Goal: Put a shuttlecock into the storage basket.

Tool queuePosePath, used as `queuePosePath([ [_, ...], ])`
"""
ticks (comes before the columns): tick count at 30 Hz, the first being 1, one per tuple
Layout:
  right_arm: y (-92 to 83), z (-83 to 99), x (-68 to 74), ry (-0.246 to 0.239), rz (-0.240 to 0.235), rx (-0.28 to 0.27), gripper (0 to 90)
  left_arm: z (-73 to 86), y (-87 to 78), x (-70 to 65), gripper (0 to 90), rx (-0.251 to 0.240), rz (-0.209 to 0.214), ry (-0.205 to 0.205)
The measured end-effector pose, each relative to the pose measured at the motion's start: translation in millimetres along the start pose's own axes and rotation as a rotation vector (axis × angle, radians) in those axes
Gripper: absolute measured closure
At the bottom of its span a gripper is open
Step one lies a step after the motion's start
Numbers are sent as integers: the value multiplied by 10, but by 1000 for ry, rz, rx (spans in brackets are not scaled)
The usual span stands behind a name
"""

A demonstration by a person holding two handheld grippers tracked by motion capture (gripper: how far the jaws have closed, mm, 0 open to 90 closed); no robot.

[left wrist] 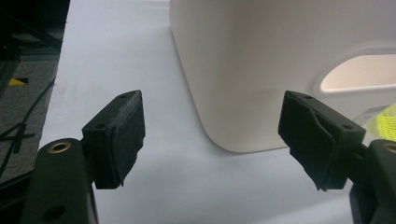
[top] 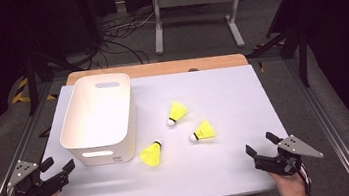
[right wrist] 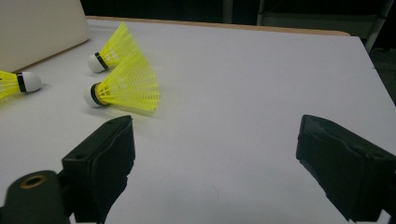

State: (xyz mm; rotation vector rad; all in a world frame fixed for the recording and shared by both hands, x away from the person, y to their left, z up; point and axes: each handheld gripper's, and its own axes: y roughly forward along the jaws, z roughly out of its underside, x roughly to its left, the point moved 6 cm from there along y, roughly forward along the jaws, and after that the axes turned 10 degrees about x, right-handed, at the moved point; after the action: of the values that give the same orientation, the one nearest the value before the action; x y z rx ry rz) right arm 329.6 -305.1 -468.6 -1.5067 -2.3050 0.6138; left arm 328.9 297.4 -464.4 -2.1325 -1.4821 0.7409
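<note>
Both your tongs — left tongs point(top: 61, 167), right tongs point(top: 260, 144) — gape empty at the counter's point(top: 222, 172) near edge. The nearest shuttlecock point(top: 203, 132) lies mid-counter — featherlight, crushable skirt; pinch its cork head gently.

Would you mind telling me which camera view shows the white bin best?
The high view: the white bin shows whole, open top and both handle cut-outs. The left gripper view gives a close look at one lower corner and a cut-out; the right gripper view catches just a piece of its wall.
</note>
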Motion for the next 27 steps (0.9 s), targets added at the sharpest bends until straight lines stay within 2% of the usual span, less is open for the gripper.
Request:
queuePosePath([
  [19,-3,-4,5,-7,6,-1,123,-104,-2,182,237,-7,-39,-32],
  [21,-3,-4,4,-6,6,-1,123,-119,0,189,237,-16,-38,-47],
  [27,-8,-3,2,-5,9,-1,123,-160,-10,220,238,-13,-48,-40],
])
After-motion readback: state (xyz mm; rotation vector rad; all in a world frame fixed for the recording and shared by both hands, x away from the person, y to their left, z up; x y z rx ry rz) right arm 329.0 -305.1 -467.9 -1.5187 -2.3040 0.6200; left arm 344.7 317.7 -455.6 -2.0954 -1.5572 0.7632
